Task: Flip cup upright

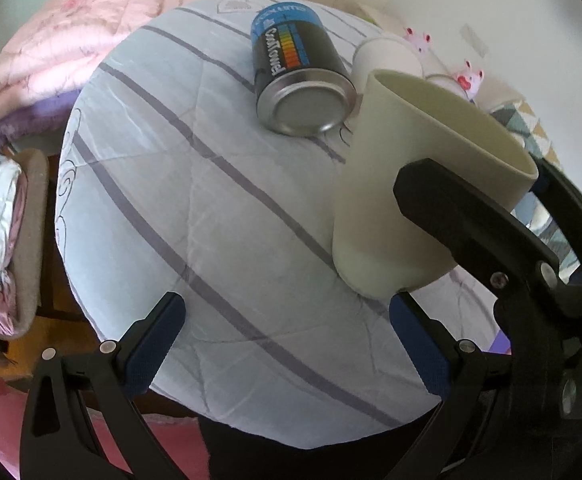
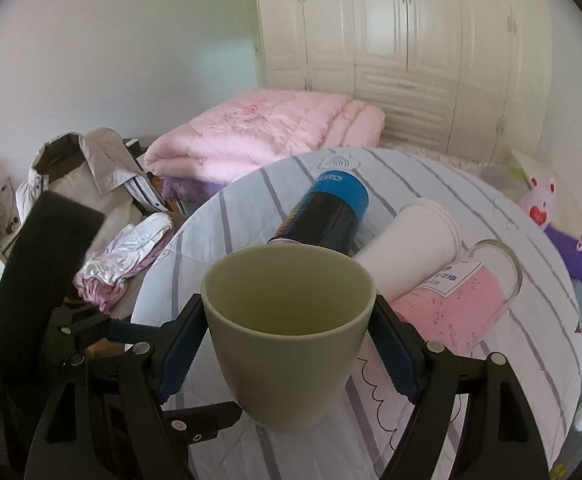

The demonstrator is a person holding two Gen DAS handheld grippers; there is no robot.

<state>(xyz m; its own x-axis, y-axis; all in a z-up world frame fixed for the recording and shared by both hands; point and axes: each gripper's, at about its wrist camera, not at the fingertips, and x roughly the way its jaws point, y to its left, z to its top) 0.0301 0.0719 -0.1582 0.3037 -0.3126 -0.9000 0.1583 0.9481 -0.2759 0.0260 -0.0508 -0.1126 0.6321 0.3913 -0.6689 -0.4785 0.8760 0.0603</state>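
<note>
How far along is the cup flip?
Mostly done: the pale green cup is mouth-up, base at or just above the striped cloth. In hand: the right gripper is shut on its sides; the left gripper is open and holds nothing. Left: release and back away. The blue-and-black can, white paper cup and pink-labelled glass lie on their sides.

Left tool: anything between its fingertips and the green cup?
Nothing but bare striped cloth; left wrist view shows the open left tool short of the green cup, which the right tool grips.
</note>
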